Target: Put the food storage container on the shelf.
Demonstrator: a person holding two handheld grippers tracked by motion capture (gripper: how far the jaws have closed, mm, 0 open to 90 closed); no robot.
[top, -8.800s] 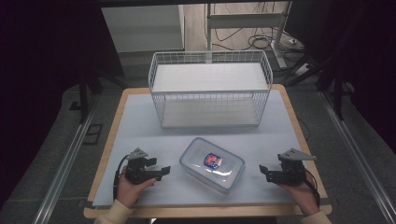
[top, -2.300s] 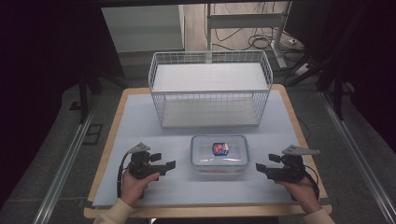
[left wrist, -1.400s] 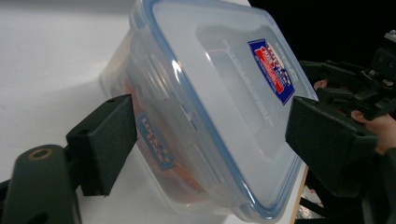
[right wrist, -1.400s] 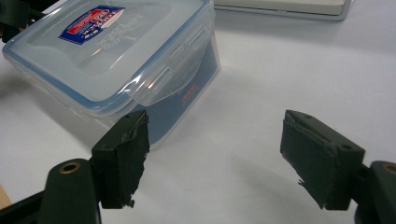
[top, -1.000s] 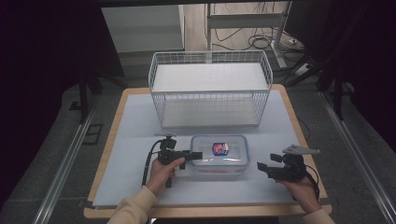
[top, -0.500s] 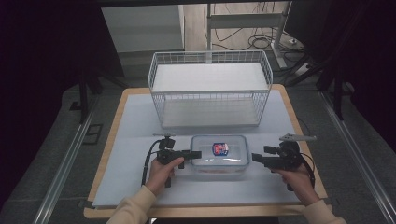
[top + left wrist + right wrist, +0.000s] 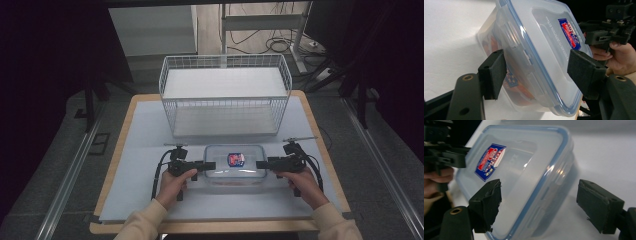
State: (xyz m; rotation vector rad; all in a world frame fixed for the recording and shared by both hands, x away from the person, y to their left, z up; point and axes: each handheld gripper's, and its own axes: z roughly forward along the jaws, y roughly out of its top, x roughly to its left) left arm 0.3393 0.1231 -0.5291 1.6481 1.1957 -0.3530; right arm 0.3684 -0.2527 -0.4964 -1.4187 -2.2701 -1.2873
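Note:
A clear plastic container with a blue-rimmed lid and a red and blue label lies on the white mat in front of the basket. My left gripper is at its left end. In the left gripper view the gripper has just been closing, and its pads sit against the container, one on the side wall and one on the lid. My right gripper is at the right end. Its jaws have just been opening and stand wide around the container, the right-hand pad clear of it.
A white wire basket stands behind the container at the back of the table. The wooden table edge runs close to the person's sleeves. Cables trail from both grippers over the mat.
My right gripper has moved left up to the container's right end. The left gripper has stayed at the left end. The container has not shifted.

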